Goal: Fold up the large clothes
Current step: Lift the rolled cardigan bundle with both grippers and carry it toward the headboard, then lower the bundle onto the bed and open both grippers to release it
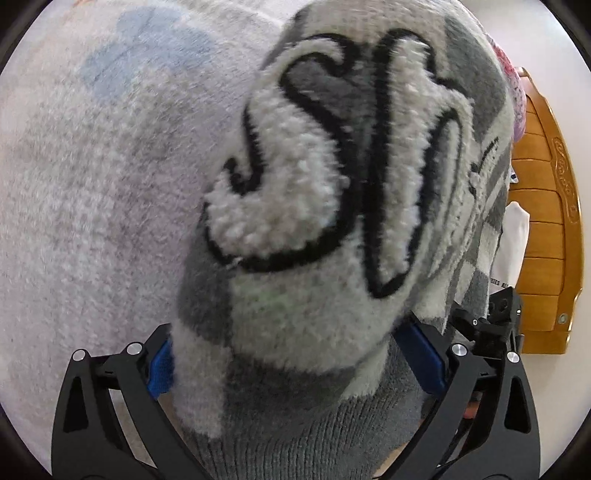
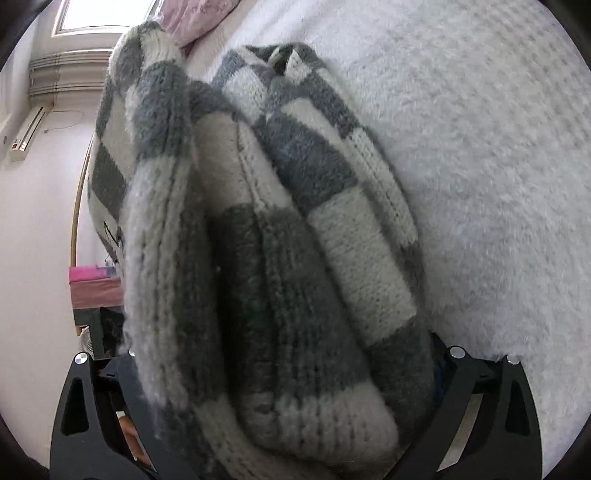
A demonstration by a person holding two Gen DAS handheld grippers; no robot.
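Observation:
A thick grey-and-white checkered knit sweater (image 1: 332,177) with big fuzzy white letters outlined in black fills the left wrist view. My left gripper (image 1: 295,362) is shut on a bunched fold of it near the grey ribbed hem, blue pads pressed against both sides. In the right wrist view the same sweater (image 2: 280,258) hangs in thick folded layers. My right gripper (image 2: 291,373) is shut on that bundle, its fingertips buried in the knit. The sweater is held up above the bed.
A fluffy white blanket (image 1: 92,192) covers the bed, also seen in the right wrist view (image 2: 480,166). A wooden headboard (image 1: 543,229) stands at the right. A pink pillow (image 2: 192,18), a window and a white wall (image 2: 40,221) are at the left.

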